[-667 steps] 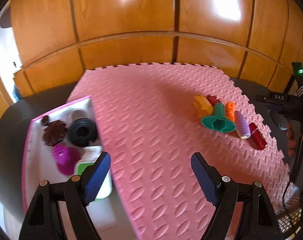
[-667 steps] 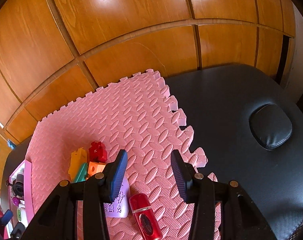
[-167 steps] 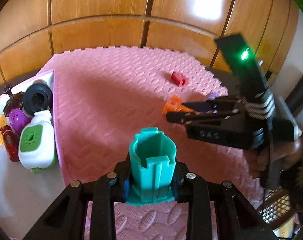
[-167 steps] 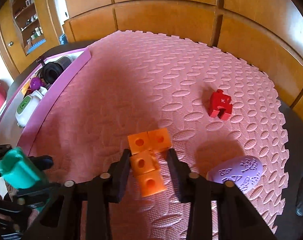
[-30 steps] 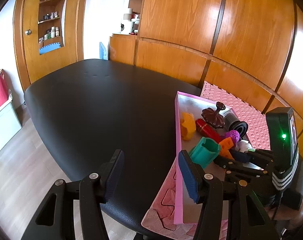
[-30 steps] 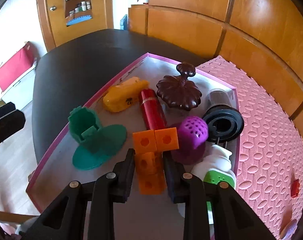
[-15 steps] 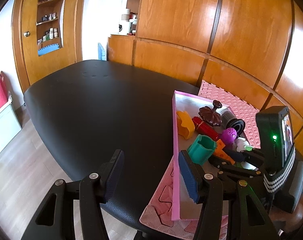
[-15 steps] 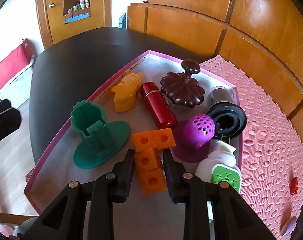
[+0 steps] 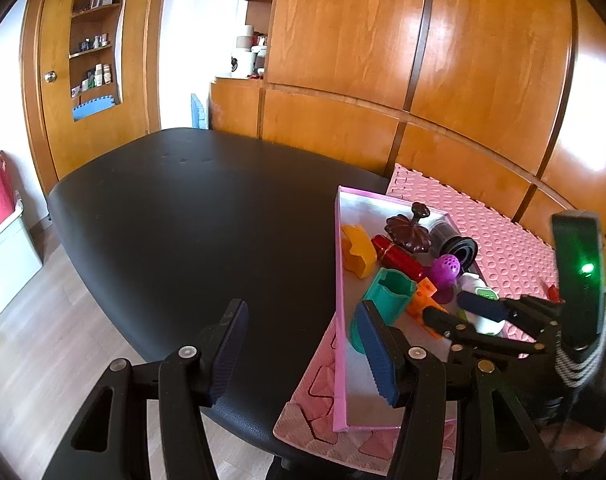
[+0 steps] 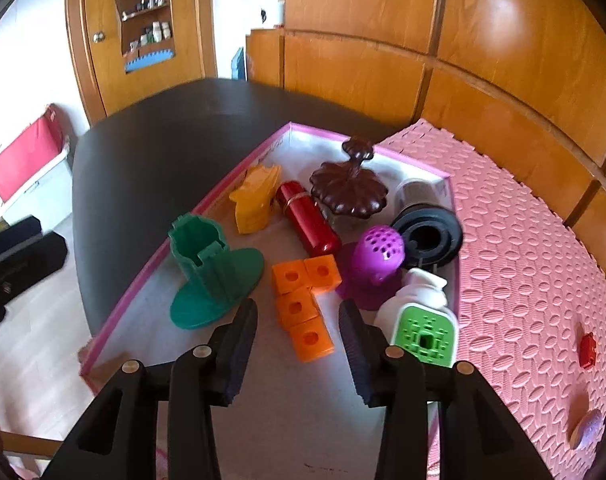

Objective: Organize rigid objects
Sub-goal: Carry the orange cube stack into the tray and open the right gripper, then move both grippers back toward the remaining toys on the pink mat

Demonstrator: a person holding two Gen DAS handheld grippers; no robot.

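Right gripper point(image 10: 299, 348) of mine hangs over the pink-rimmed tray point(image 10: 207, 208), its jaws opening, with the orange block piece point(image 10: 305, 304) lying on the tray floor just ahead of the tips and no pad pressing on it; I judge it set down. That piece runs its long leg away from me, roughly along the line the fingers point, with a short arm off to the right at the far end, touching the red cylinder point(image 10: 309, 220); the green stand point(image 10: 211, 272) sits to its left, the purple perforated dome point(image 10: 377, 262) to its right. My left gripper point(image 9: 303, 350) holds nothing, jaws apart, out over the black table point(image 9: 191, 216) beside the tray. What remains lies on the pink foam mat point(image 10: 523, 240), well off to the right: a small red block point(image 10: 588, 350) and a lilac oval piece point(image 10: 587, 428); my right hand is the nearer, so I would swing it that way.
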